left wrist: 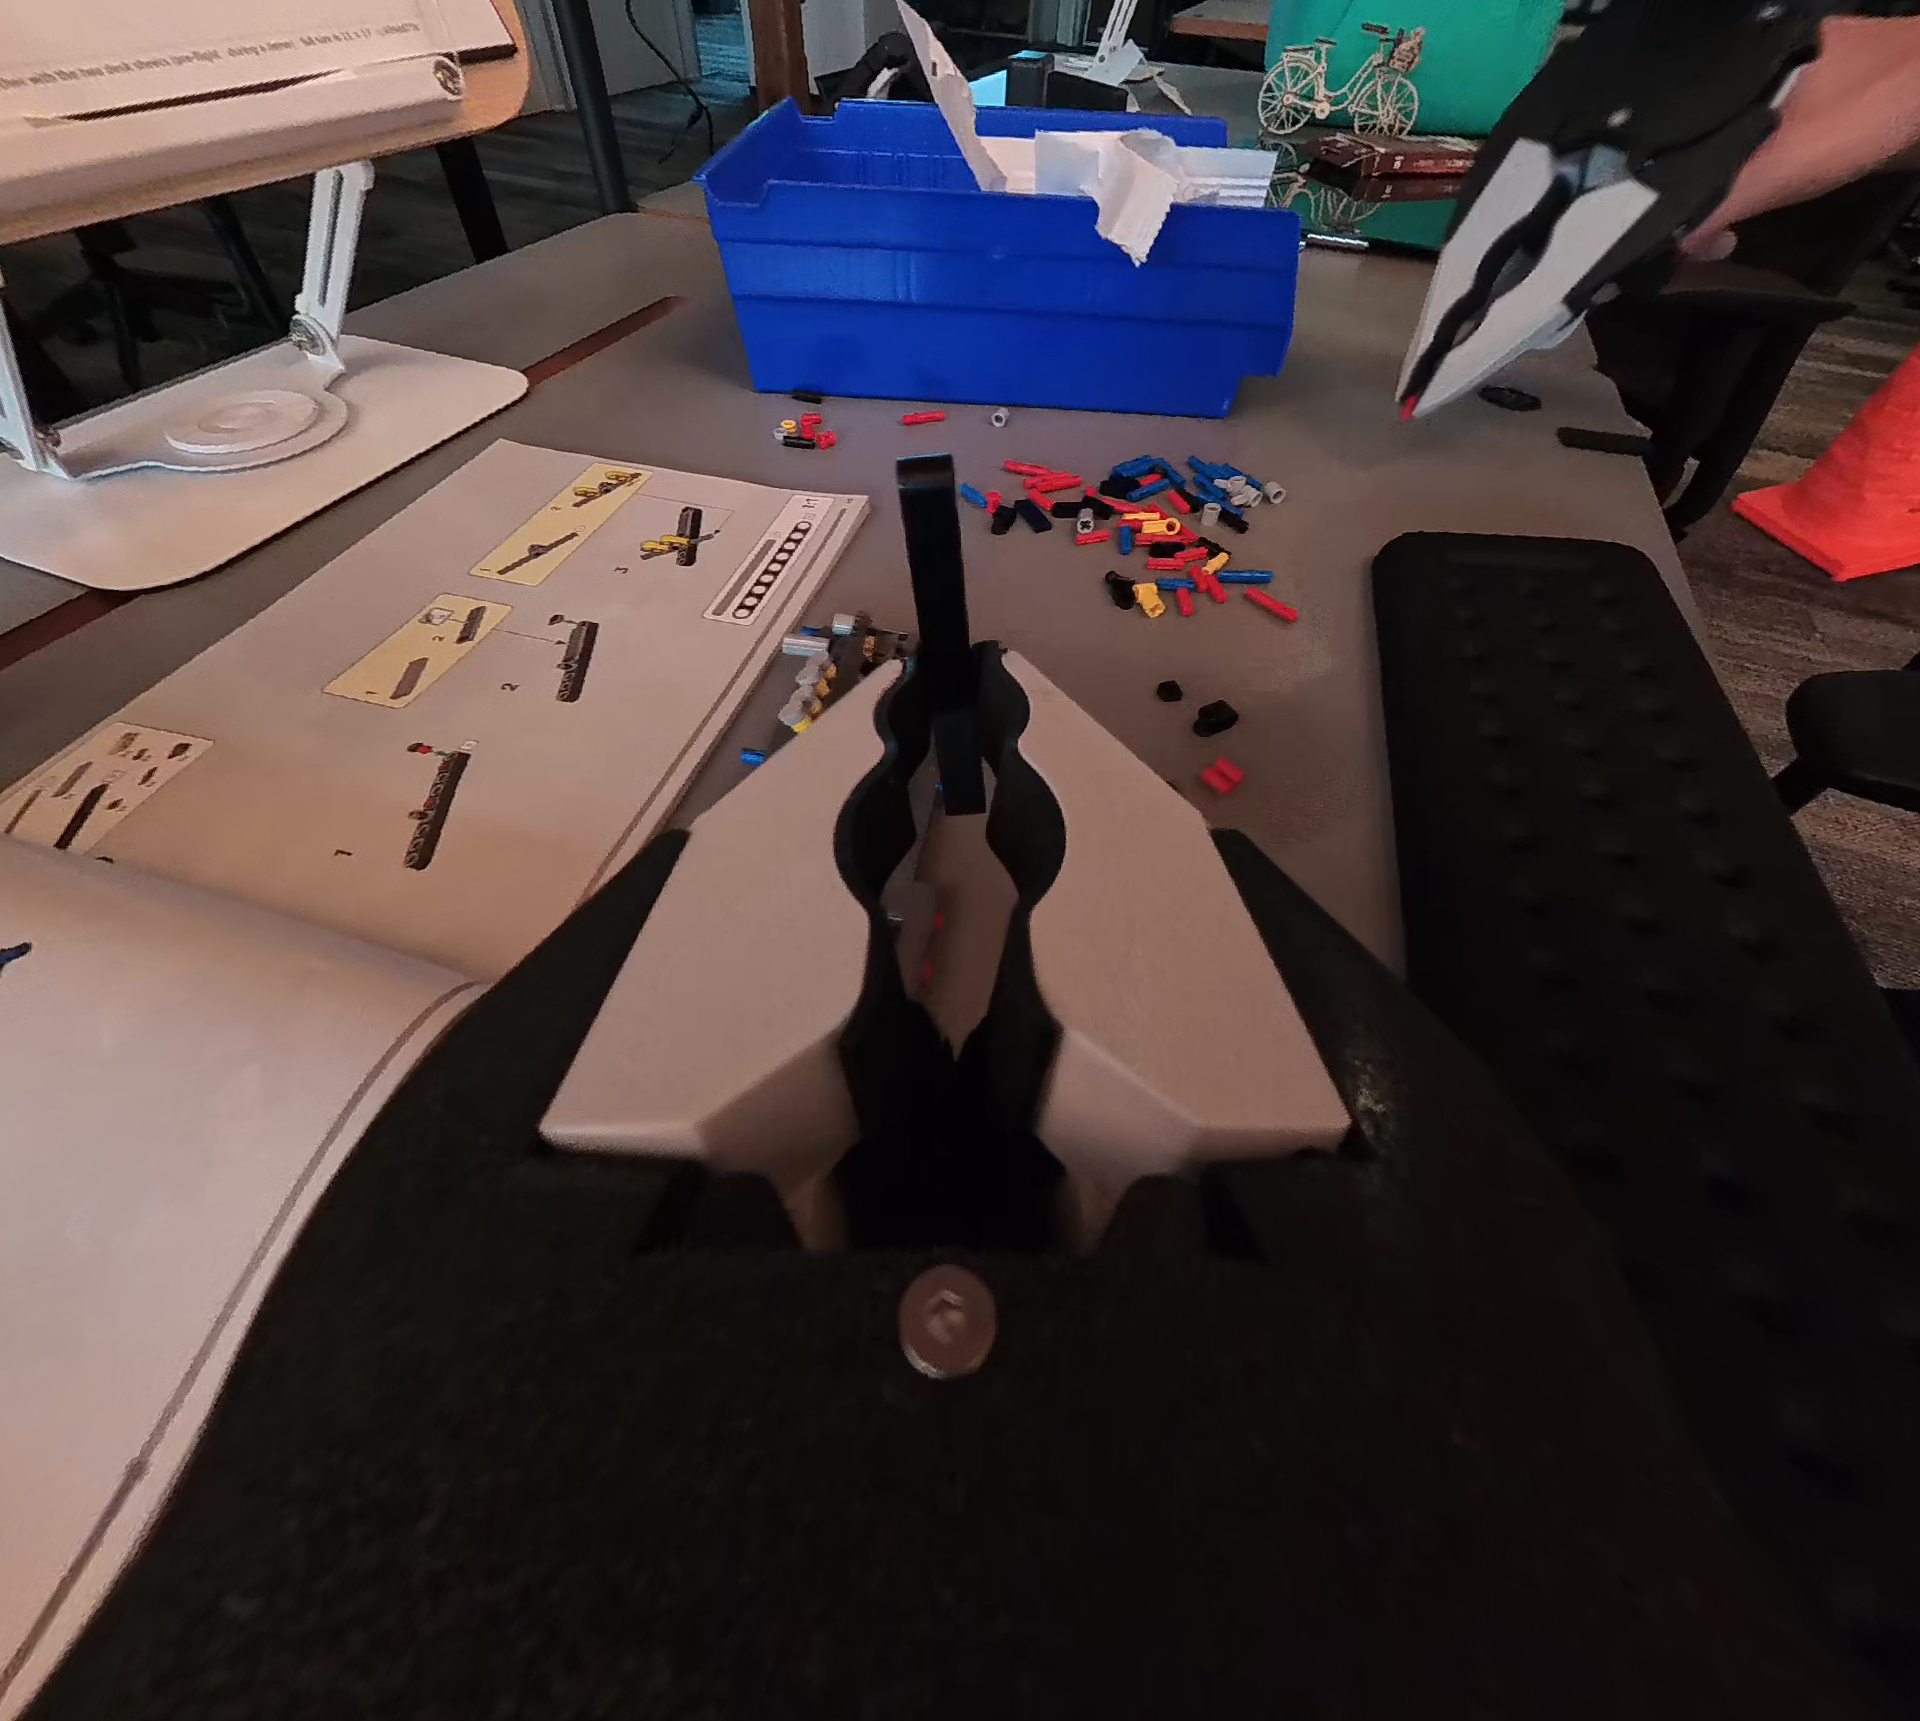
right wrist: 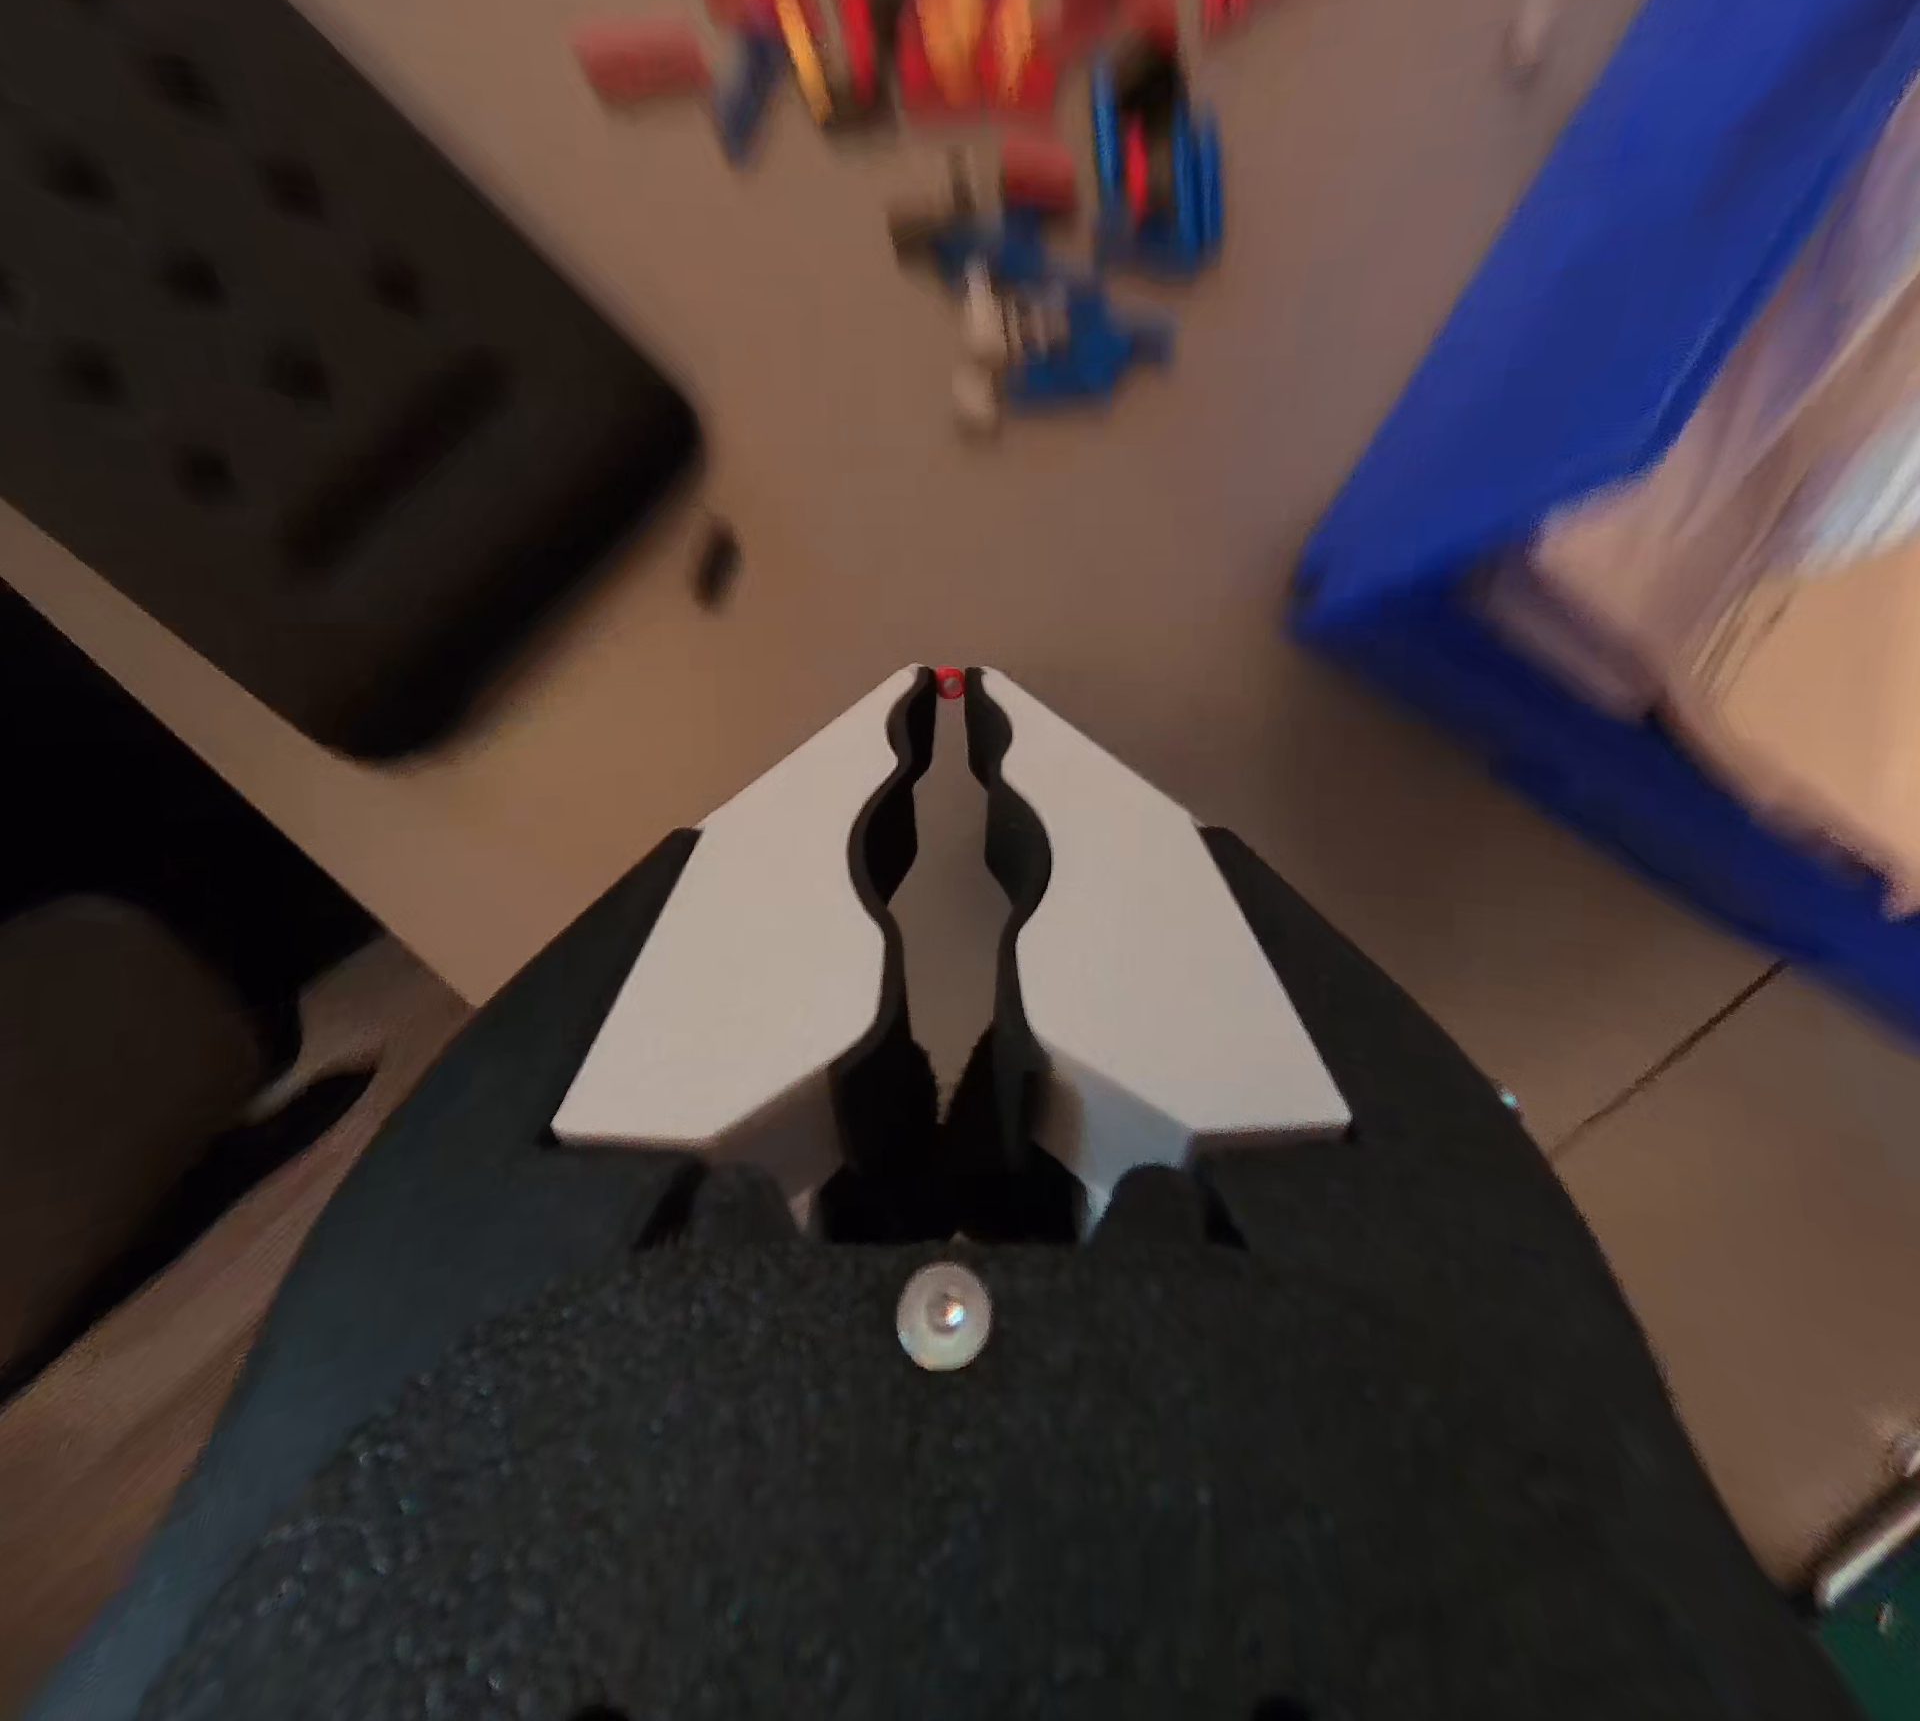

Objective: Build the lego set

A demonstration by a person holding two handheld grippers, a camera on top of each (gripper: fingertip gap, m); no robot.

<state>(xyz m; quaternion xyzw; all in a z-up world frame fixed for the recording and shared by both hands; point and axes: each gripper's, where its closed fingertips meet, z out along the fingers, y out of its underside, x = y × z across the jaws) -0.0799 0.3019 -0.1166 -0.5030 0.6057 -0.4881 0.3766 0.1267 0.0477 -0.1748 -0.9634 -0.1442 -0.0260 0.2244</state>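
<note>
Black beam: a long black lego beam stands nearly upright, clamped between the jaws of the left claw, in front of the blue bin.
Left claw: closed tight on the beam, held above the table.
Right claw: its tips are pinched almost together on a tiny red pin; in the left wrist view it hangs in the air just right of the bin, tips pointing down, a hand behind it.
Loose pieces: a scatter of red, blue, black, yellow and grey pins lies on the table right in front of the bin; the right wrist view shows it blurred.
Part-built piece: a small cluster with grey and yellow parts lies in front of the bin, touching the booklet's edge.
Booklet: an open instruction booklet lies flat, in front and left of the bin.
Black mat: a dimpled black pad lies in front and right of the bin.
Bin contents: crumpled white paper.
</note>
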